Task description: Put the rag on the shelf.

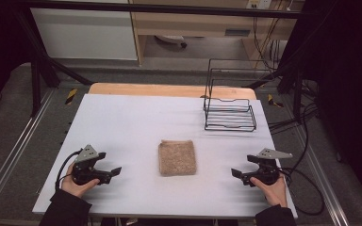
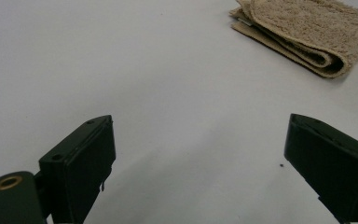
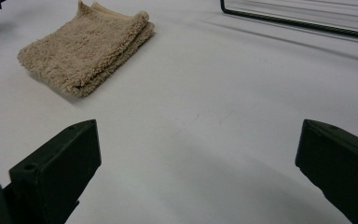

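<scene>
A folded tan towel (image 1: 177,157) lies flat in the middle of the white table (image 1: 136,117). My left gripper (image 1: 109,164) rests near the front left, held by a hand, its jaws wide apart and pointing toward the towel with nothing between them. At the front right my right gripper (image 1: 242,167) mirrors it, open and empty, aimed at the towel. In the left gripper view the towel (image 2: 307,32) sits at the upper right beyond the gripper (image 2: 200,158). The right gripper view has the towel (image 3: 86,49) at the upper left, ahead of that gripper (image 3: 198,168).
A black wire rack (image 1: 230,106) stands at the back right of the table; its base bar (image 3: 298,21) crosses the top of the right gripper view. Cables trail off the table's right side. A wooden board edge (image 1: 169,89) lies behind the white sheet.
</scene>
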The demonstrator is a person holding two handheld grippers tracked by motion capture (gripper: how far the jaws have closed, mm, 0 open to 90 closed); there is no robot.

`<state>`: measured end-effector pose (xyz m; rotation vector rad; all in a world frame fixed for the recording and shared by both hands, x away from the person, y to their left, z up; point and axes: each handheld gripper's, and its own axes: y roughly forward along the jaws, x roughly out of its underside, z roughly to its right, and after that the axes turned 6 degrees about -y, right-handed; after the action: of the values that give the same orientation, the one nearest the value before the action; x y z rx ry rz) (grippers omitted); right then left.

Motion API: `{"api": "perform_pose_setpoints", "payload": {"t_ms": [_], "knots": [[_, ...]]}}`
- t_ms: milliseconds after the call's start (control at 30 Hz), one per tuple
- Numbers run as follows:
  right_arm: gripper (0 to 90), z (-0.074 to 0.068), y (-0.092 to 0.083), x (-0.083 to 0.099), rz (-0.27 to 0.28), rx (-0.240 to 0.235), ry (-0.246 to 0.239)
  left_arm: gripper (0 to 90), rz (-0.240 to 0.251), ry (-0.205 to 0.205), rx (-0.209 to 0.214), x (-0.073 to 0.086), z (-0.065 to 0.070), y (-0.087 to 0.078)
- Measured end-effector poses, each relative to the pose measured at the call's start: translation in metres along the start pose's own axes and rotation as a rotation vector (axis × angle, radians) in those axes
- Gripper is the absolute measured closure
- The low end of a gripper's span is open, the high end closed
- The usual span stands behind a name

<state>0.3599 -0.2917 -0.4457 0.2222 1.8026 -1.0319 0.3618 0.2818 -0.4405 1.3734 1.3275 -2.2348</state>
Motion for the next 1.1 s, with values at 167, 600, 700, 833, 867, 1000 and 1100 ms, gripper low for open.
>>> {"api": "perform_pose_setpoints", "payload": {"t_ms": [167, 600, 700, 833, 867, 1000, 1100], "knots": [[0.5, -0.001, 0.000, 0.000, -0.007, -0.004, 0.001, 8.6, -0.003, 0.002, -0.004, 0.000, 0.000, 0.000], [1.6, -0.015, 0.008, -0.009, -0.012, -0.005, -0.019, 8.4, 0.000, 0.000, -0.005, 0.002, -0.002, -0.001], [1.8, -0.020, 0.013, -0.012, -0.014, -0.007, -0.031, 8.6, 0.001, -0.002, -0.004, 0.002, -0.002, -0.001], [1.7, -0.030, 0.019, -0.017, -0.028, -0.007, -0.037, 9.0, 0.000, -0.003, -0.005, 0.002, -0.002, -0.001], [1.7, -0.030, 0.019, -0.017, -0.028, -0.007, -0.037, 9.0, 0.000, -0.002, -0.004, 0.002, -0.001, -0.001], [2.4, -0.040, 0.030, -0.024, -0.045, -0.004, -0.020, 9.3, 0.008, -0.004, -0.005, 0.001, -0.001, -0.002], [5.3, -0.048, 0.037, -0.028, -0.038, -0.026, -0.011, 9.4, 0.010, -0.003, -0.008, 0.001, -0.001, -0.002]]}}
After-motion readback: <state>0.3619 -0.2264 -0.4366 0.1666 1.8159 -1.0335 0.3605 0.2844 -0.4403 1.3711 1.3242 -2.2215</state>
